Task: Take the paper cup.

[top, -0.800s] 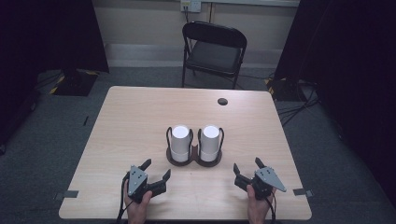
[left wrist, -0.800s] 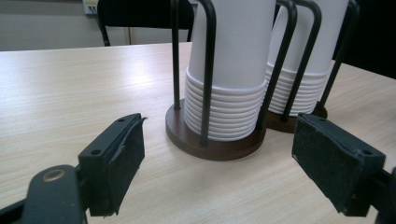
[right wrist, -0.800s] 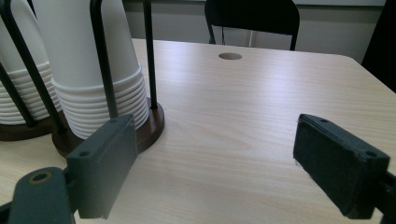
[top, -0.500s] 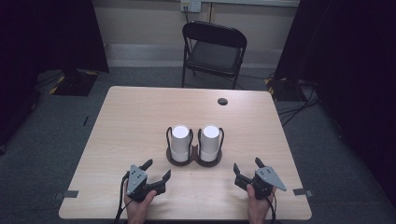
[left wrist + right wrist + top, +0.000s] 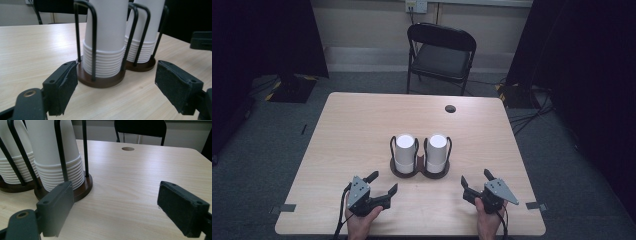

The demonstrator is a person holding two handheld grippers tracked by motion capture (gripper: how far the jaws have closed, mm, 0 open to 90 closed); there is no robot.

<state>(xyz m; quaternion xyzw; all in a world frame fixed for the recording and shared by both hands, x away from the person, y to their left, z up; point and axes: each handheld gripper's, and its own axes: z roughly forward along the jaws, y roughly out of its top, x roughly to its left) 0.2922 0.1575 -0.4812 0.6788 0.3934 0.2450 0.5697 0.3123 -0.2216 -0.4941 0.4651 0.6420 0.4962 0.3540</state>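
Behind the table [image 5: 362, 125], high view catches a chair [image 5: 441, 57].

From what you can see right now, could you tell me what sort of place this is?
Probably a lab or studio set up for recording: a bare wooden table on grey carpet, a folding chair against the wall, and dark curtains either side.

Table [image 5: 362, 125] mostly bare wood w/ free passage on all sides. Only obstacle: two stacks of white cups [image 5: 405, 152] in a wire holder [image 5: 420, 170] at centre, just ahead of & between both grippers. Small hole [image 5: 450, 108] near far edge.
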